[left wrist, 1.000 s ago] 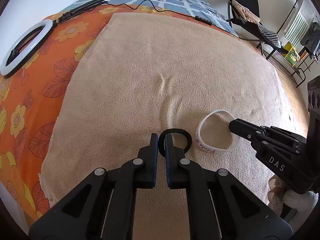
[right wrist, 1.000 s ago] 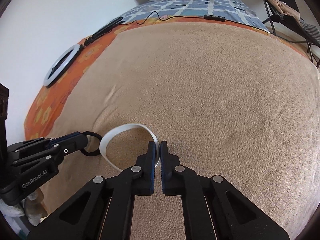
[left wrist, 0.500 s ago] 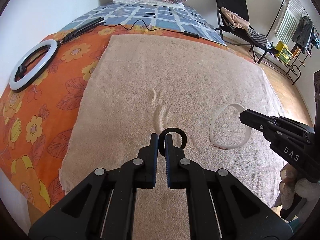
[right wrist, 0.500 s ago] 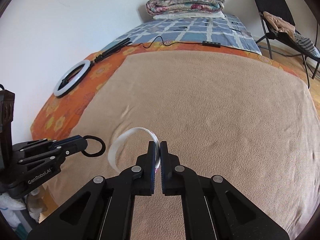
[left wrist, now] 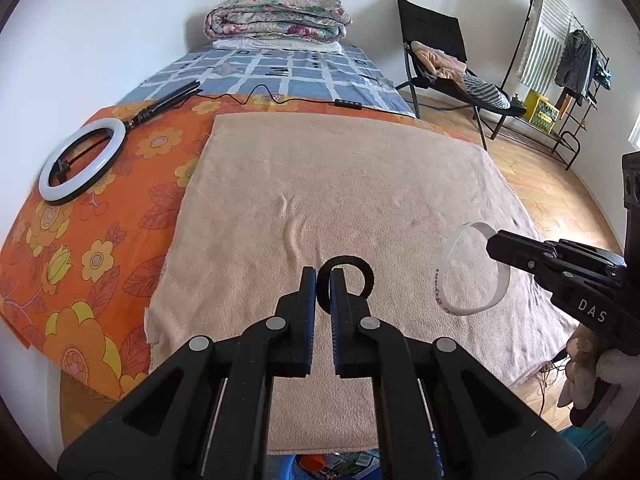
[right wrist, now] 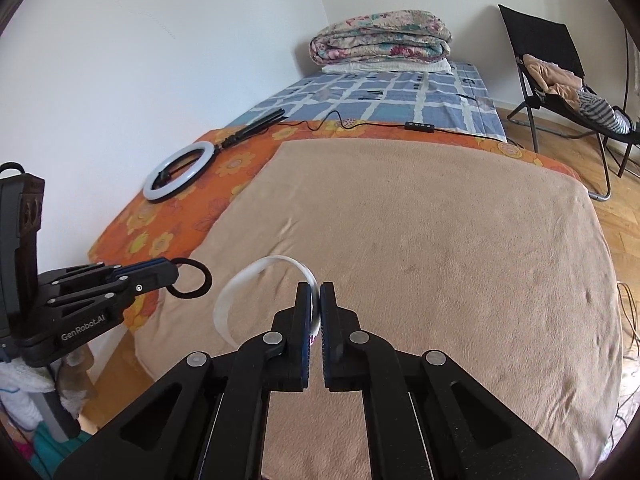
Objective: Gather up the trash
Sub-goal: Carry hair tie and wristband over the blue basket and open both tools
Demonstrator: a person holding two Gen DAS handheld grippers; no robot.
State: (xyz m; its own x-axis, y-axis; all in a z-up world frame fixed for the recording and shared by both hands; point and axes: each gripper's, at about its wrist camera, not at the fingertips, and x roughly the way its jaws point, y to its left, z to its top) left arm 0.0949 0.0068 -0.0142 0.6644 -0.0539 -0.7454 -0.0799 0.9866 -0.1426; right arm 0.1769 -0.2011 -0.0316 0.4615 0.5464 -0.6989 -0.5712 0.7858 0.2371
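Note:
My left gripper [left wrist: 323, 276] is shut on a black hair tie [left wrist: 366, 276] and holds it in the air above the near end of the beige blanket [left wrist: 340, 184]. My right gripper [right wrist: 316, 292] is shut on a white wristband [right wrist: 240, 292] with pink lettering, also lifted off the blanket. In the left wrist view the wristband [left wrist: 444, 276] hangs from the right gripper [left wrist: 494, 242] at the right. In the right wrist view the left gripper [right wrist: 174, 274] holds the hair tie [right wrist: 196, 280] at the left.
A white ring light [left wrist: 82, 170] lies on the orange floral sheet [left wrist: 80, 248] at the left, its cable running across the bed. Folded quilts [left wrist: 276, 20] sit at the bed's far end. A black chair [left wrist: 444, 56] and clothes rack [left wrist: 560, 60] stand right. A blue bin [left wrist: 320, 466] sits below the blanket's near edge.
Both grippers have risen and drawn back from the blanket, each keeping its ring. The hair tie and wristband have left the blanket surface and hang in the air.

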